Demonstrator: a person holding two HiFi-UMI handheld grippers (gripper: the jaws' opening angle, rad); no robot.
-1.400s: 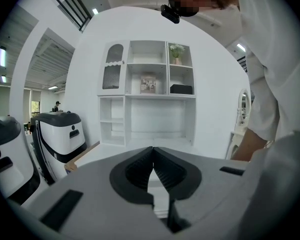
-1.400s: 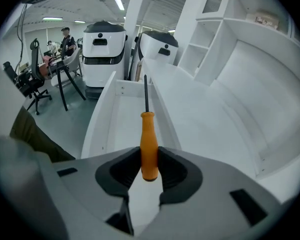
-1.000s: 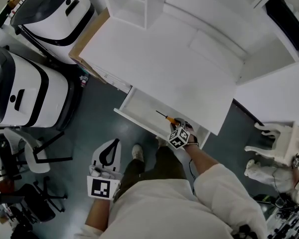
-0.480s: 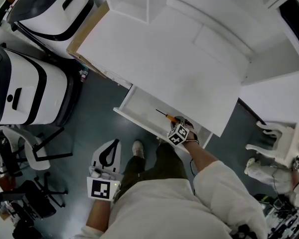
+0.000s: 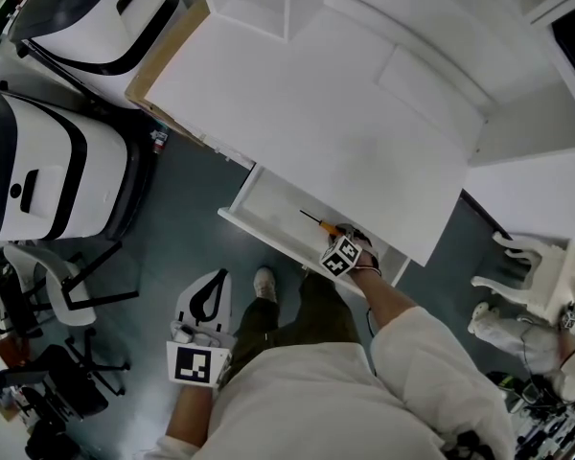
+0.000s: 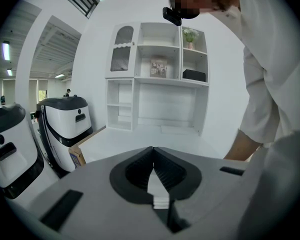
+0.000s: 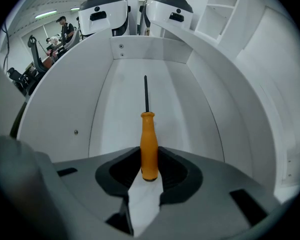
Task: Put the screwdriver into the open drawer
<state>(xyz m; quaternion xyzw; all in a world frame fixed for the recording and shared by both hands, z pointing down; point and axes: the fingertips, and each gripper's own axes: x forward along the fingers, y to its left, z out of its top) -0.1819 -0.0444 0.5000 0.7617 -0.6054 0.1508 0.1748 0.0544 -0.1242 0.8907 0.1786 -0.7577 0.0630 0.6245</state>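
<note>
In the right gripper view, the screwdriver [image 7: 148, 144] has an orange handle and a thin dark shaft that points away along the open white drawer [image 7: 120, 114]. My right gripper [image 7: 149, 159] is shut on the handle's rear end. In the head view, the right gripper [image 5: 336, 235] hangs over the drawer [image 5: 264, 207] near its front right corner, and the screwdriver [image 5: 319, 222] sticks out to the upper left over the drawer floor. My left gripper [image 5: 215, 284] is held low beside the person's leg; its jaws are shut with nothing between them [image 6: 153, 155].
The drawer sticks out from under a white desk [image 5: 316, 103] with a shelf unit behind it. Two white-and-black machines [image 5: 48, 171] [image 5: 105, 17] stand at the left, with a black chair base [image 5: 67, 295] near them. A white chair [image 5: 537, 276] stands at the right.
My right gripper has sunk a little toward the drawer with the screwdriver still in it. The left gripper has dropped slightly.
</note>
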